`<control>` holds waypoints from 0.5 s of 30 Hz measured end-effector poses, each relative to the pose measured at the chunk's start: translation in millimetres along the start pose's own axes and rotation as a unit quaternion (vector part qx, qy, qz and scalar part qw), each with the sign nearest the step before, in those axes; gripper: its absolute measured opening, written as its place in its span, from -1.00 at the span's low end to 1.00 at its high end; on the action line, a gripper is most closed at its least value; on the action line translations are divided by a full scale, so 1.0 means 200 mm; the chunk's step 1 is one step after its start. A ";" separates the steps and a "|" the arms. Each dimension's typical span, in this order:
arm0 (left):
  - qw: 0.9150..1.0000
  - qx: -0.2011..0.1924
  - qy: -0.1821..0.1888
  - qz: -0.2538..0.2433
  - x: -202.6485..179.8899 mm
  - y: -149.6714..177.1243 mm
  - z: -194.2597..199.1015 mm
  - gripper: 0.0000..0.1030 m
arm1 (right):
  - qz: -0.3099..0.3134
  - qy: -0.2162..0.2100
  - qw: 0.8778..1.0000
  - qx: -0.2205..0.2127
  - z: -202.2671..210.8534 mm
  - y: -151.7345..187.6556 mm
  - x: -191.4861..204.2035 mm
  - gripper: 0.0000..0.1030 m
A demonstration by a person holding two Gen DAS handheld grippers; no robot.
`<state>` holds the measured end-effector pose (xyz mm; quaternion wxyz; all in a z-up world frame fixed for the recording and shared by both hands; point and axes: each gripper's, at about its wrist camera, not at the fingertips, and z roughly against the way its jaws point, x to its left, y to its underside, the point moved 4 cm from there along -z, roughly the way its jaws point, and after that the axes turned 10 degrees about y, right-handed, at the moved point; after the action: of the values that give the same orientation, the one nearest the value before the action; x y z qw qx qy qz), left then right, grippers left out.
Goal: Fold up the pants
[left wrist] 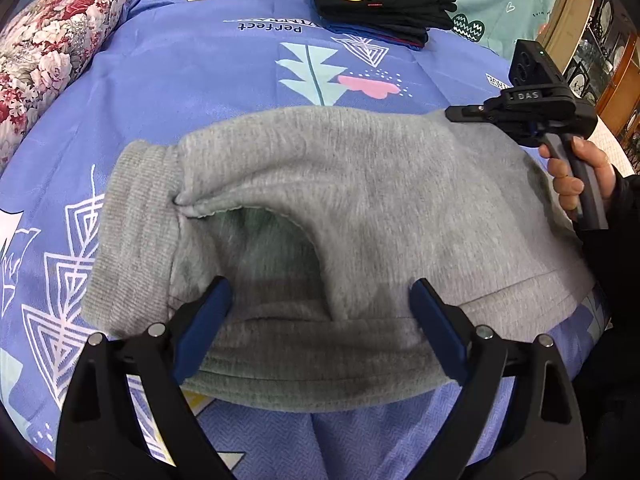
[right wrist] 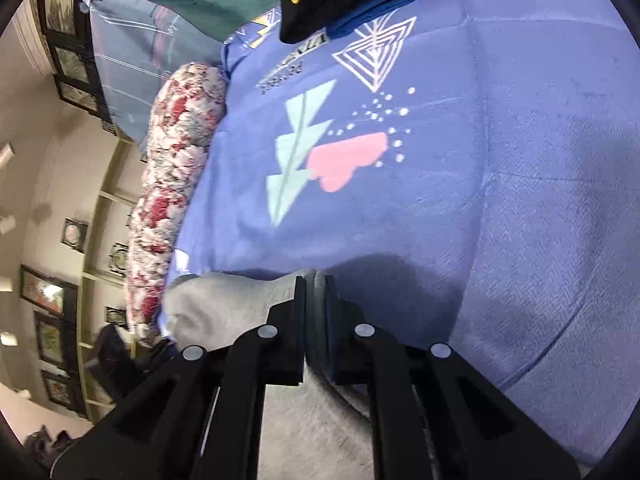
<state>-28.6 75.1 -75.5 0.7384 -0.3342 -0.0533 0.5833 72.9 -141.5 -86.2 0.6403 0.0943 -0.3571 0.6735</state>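
grey pants (left wrist: pixel 340 208) lie partly folded on the blue patterned bedsheet (left wrist: pixel 192 80). left gripper (left wrist: pixel 320 320) rests on the near waistband, fingers apart, gripping nothing. right gripper (right wrist: pixel 314 320) is clamped on a far fabric edge. risk: the thin pinch could slip, or the unpinned waistband drag and skew the fold. folded dark clothes (left wrist: pixel 380 0) and a floral pillow (left wrist: pixel 52 52) lie nearby; framed pictures line the wall.
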 end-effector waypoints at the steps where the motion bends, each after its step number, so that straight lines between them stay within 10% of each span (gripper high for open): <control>1: 1.000 0.000 0.000 0.000 0.00 0.00 0.00 0.79 | 0.002 0.007 1.000 -0.001 -0.02 -0.01 0.00 -0.83; 8: 1.000 0.004 0.015 -0.007 -0.03 -0.01 0.13 0.79 | 0.028 0.139 0.982 -0.124 0.29 -0.13 0.02 -0.67; 15: 0.997 -0.056 0.026 -0.042 -0.13 -0.13 0.21 0.95 | 0.090 0.088 0.991 -0.033 0.18 0.21 0.32 -0.39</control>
<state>-34.6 67.6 -20.7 0.7437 -0.3876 -0.0805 0.5386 12.1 -107.9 -37.7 0.6092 -0.0191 -0.3280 0.7218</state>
